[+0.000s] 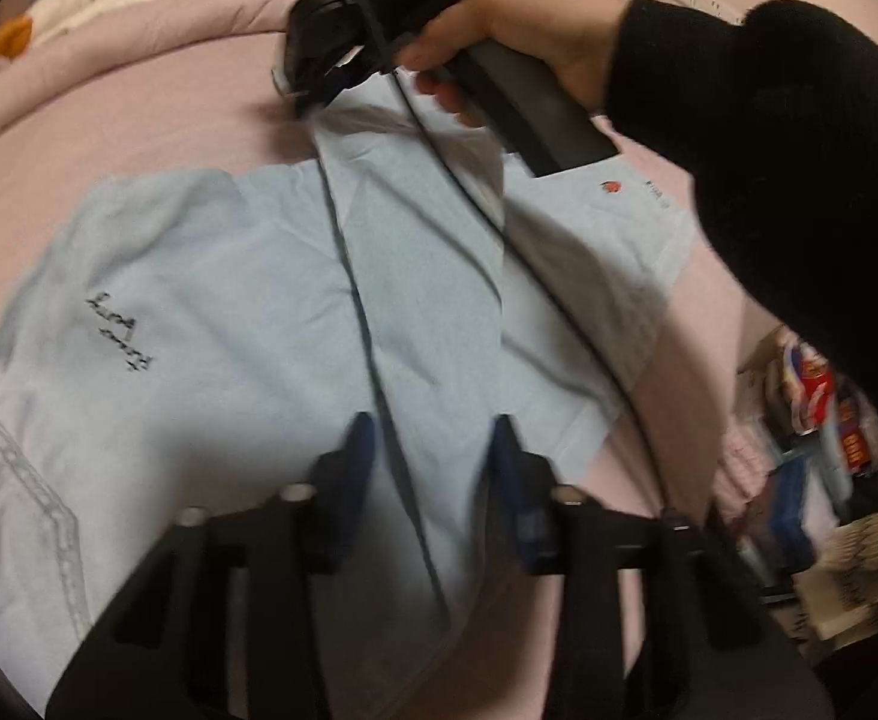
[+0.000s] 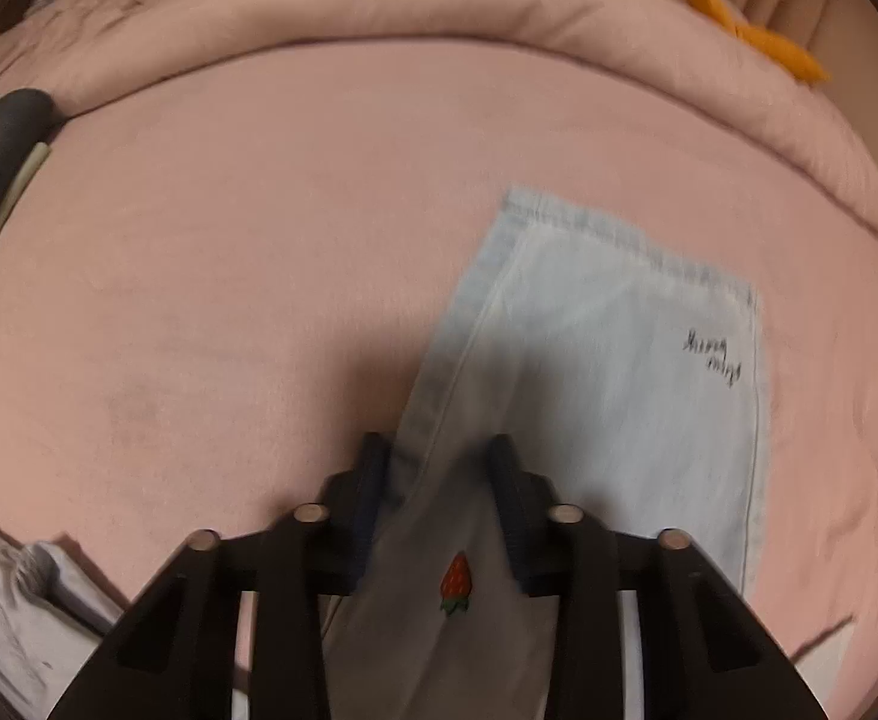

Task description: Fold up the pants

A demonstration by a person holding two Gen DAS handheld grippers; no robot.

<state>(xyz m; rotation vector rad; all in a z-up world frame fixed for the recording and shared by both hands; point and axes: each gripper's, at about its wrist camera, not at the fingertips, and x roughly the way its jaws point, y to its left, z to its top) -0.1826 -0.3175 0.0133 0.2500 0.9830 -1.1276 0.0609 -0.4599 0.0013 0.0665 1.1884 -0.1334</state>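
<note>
The right gripper [image 2: 433, 450] clenches a fold of the pale blue pants [image 2: 607, 348] on the pink bed [image 2: 229, 240]. The left gripper [image 1: 433, 429] hangs above the denim, jaws narrowly apart, holding nothing.

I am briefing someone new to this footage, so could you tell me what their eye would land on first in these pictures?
The pale blue pants spread across the pink bedsheet dominate both views, with dark handwritten lettering near one hem. In the right wrist view a red strawberry patch sits on the fabric bunched between the right gripper fingers. In the left wrist view a hand in a black sleeve holds that gripper over the pants' far edge.
</note>
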